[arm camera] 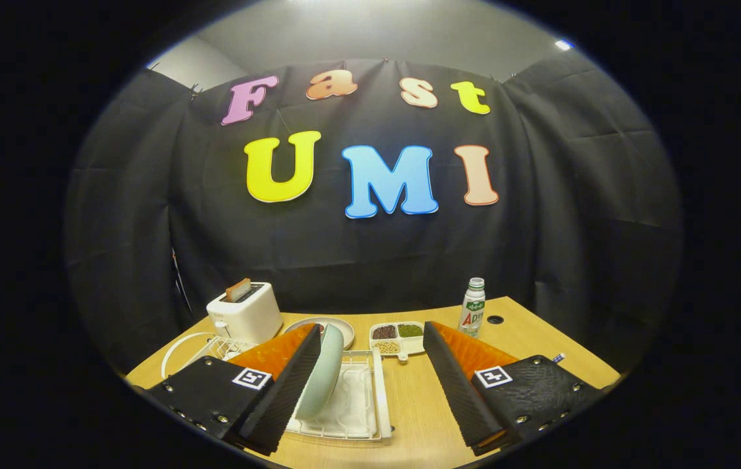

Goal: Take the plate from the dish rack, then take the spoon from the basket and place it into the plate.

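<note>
Gripper view, claw (pixel 370 384) spread, round plate (pixel 321 378) beside.

Beyond my claw (pixel 370 365) a pale wooden tabletop (pixel 422 397) runs back to a black cloth wall (pixel 357 247) hung in creased panels. Above the cloth I see a plain grey ceiling (pixel 370 32), with a small bright light (pixel 564 45) up to the right.

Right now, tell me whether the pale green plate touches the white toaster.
Apart: the gripper view shows tan tabletop between the pale green plate standing in the rack and the white toaster.
</note>
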A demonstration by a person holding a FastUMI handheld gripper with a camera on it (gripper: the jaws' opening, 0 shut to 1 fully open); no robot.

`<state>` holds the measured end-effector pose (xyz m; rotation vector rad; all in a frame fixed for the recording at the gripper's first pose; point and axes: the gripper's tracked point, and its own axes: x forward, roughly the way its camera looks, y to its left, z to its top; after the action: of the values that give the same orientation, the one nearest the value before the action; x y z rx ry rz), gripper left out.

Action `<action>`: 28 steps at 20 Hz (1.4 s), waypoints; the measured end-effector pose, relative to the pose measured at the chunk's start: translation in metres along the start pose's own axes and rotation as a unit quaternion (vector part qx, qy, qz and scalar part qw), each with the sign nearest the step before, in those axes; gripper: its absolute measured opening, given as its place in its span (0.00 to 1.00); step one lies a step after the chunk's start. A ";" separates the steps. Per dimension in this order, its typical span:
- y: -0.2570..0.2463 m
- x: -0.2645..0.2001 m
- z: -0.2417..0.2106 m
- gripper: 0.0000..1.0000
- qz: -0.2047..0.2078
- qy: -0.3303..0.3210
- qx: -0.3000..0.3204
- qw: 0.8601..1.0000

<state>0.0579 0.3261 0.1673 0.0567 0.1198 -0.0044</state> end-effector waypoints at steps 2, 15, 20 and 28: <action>0.009 0.014 -0.013 0.98 -0.002 0.018 0.003 1.000; 0.038 0.080 -0.096 0.98 0.010 0.159 0.003 0.987; 0.051 0.092 -0.114 0.94 0.033 0.197 0.025 0.980; 0.053 0.103 -0.129 0.42 0.015 0.226 0.038 0.973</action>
<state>0.1456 0.3864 0.0302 0.1351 0.5753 0.0349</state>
